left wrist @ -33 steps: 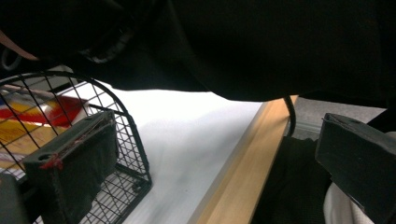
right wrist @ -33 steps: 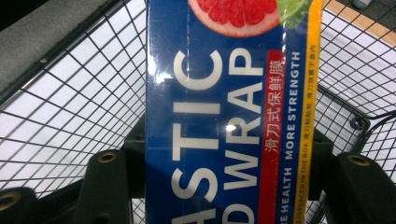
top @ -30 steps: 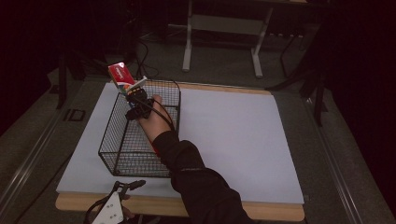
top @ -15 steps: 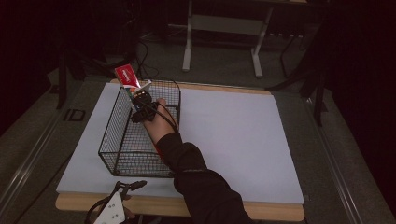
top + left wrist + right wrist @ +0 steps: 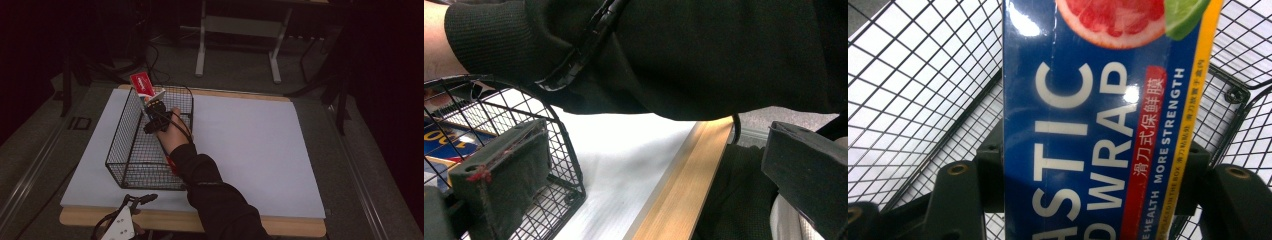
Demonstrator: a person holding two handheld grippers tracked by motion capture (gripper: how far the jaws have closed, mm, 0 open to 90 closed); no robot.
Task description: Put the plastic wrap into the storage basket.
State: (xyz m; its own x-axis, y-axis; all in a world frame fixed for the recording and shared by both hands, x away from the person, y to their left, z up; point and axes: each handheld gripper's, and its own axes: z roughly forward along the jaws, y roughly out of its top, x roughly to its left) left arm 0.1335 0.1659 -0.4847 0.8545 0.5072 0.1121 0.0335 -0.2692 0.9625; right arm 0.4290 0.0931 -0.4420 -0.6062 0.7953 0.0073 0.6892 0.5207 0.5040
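Observation:
A long blue plastic wrap box (image 5: 1088, 100) with a grapefruit picture lies between the jaws of my right gripper (image 5: 1093, 170). The pads touch its two long sides, and the jaws have just been opening. In the high view the right gripper (image 5: 152, 107) reaches into the black wire basket (image 5: 116, 145), and the box's red end (image 5: 141, 84) sticks up over the far left corner. My left gripper (image 5: 137, 199) rests at the table's front edge, open with nothing between its jaws (image 5: 654, 170).
The basket stands on a white sheet (image 5: 250, 145) that covers the wooden table (image 5: 295, 227). In the left gripper view, the basket's near corner (image 5: 559, 140) is close by and a dark sleeve (image 5: 704, 55) crosses overhead. Table legs and cables stand beyond the far edge.
The right hand has carried the box a little to the right and lower into the basket. The left gripper has stayed where it was.

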